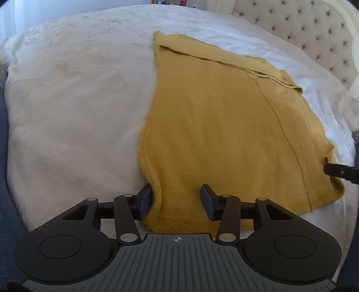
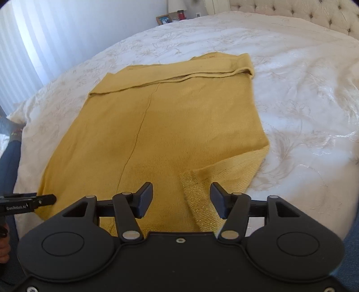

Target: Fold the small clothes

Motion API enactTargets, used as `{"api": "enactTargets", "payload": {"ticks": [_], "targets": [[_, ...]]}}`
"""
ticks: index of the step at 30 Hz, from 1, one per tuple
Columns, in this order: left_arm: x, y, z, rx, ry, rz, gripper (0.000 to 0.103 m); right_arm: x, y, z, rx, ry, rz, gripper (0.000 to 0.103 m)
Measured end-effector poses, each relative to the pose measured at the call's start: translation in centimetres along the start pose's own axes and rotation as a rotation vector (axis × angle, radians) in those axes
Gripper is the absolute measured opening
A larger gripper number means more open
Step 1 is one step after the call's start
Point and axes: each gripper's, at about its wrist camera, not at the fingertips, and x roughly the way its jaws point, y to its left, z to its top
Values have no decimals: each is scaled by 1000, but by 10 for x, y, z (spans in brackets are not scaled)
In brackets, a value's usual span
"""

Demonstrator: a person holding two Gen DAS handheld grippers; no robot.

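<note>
A mustard-yellow knit sweater [image 1: 224,125] lies flat on the white bedspread [image 1: 67,101], with a band folded across its far end and a seam running down its length. My left gripper [image 1: 177,198] stands open over the sweater's near left corner. Its left finger [image 1: 145,197] rests against the raised edge, and the other pad is clear of the cloth. In the right wrist view the sweater [image 2: 168,125] fills the middle, and my right gripper [image 2: 182,198] is open above the near right ribbed hem [image 2: 202,200], which is turned up. Each gripper's tip shows at the edge of the other view.
A tufted headboard [image 1: 314,33] runs along the far right of the bed. Beyond the bed stand a lamp [image 2: 177,5], a picture frame [image 2: 163,19] and a red object [image 2: 181,15], with curtains [image 2: 27,45] on the left. Dark blue fabric [image 2: 11,161] borders the near edge.
</note>
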Motion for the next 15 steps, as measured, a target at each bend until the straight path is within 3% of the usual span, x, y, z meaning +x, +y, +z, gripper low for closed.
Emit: {"api": "enactTargets", "payload": {"ticks": [7,11,15], "targets": [[-2,3,1,-11,8,0,45,12,2,-3,-26,34,-86,60],[-5,9,2,-30,12,4,45,5,-19,-2,101,41,-87,28],[-8,20,1,-91,7,-7,44,-3,-36,-5,204,56,-87,22]]}}
